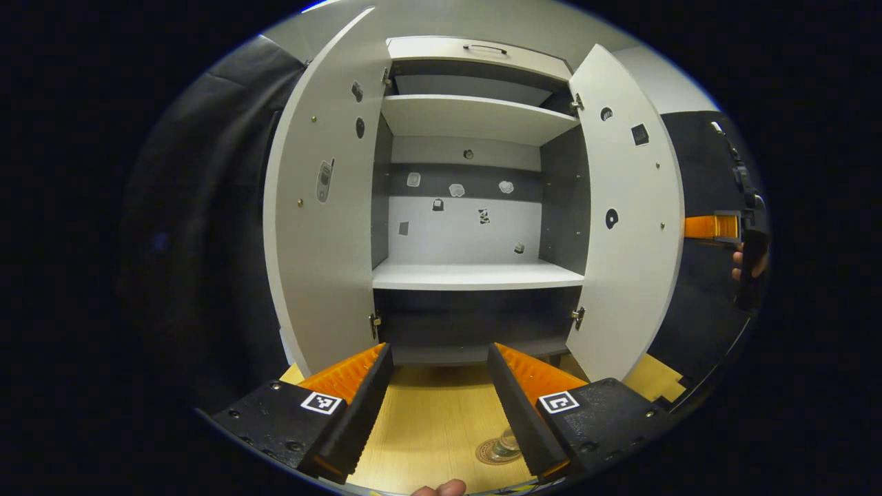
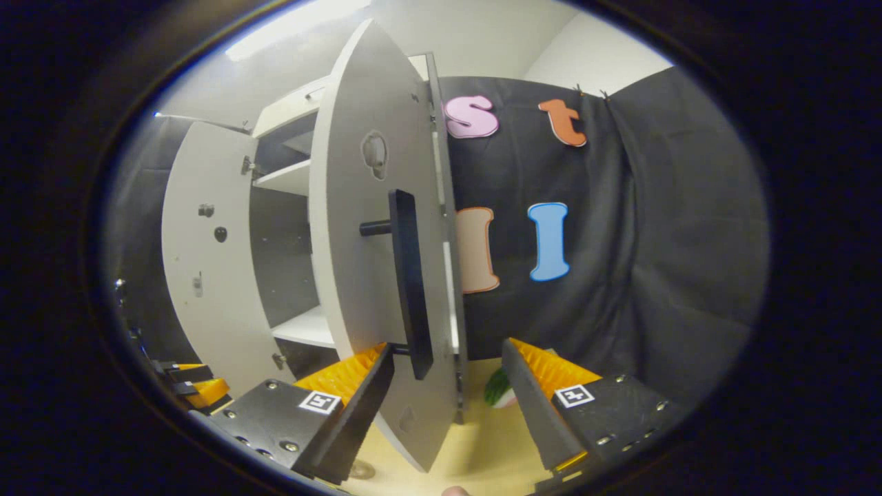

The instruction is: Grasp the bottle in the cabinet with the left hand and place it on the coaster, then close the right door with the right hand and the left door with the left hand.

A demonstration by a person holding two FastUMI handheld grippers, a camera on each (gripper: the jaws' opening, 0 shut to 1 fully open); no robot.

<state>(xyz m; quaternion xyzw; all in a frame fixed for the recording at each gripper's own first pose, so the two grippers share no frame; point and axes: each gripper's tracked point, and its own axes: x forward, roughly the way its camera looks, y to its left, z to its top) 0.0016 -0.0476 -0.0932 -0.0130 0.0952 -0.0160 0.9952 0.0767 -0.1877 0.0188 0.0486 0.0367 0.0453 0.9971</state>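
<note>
The white cabinet [image 1: 475,275] stands with both doors swung wide and its shelves bare. A clear bottle [image 1: 508,441] rests on the round patterned coaster [image 1: 486,455] on the wooden table, partly hidden by one finger of my left gripper [image 1: 441,355], which hovers open above the table in front of the cabinet. In the right gripper view the right door [image 2: 365,227] is seen nearly edge-on with its black bar handle [image 2: 411,275]. My right gripper [image 2: 448,351] is open, and the door's lower edge lies between its fingers. The left door [image 2: 207,262] stands open beyond.
The wooden tabletop [image 1: 427,420] runs under the cabinet. A green and white object [image 2: 497,389] lies on the table behind the right door. Black cloth walls close in on both sides. The right gripper [image 1: 716,226] and a hand show past the right door's outer face.
</note>
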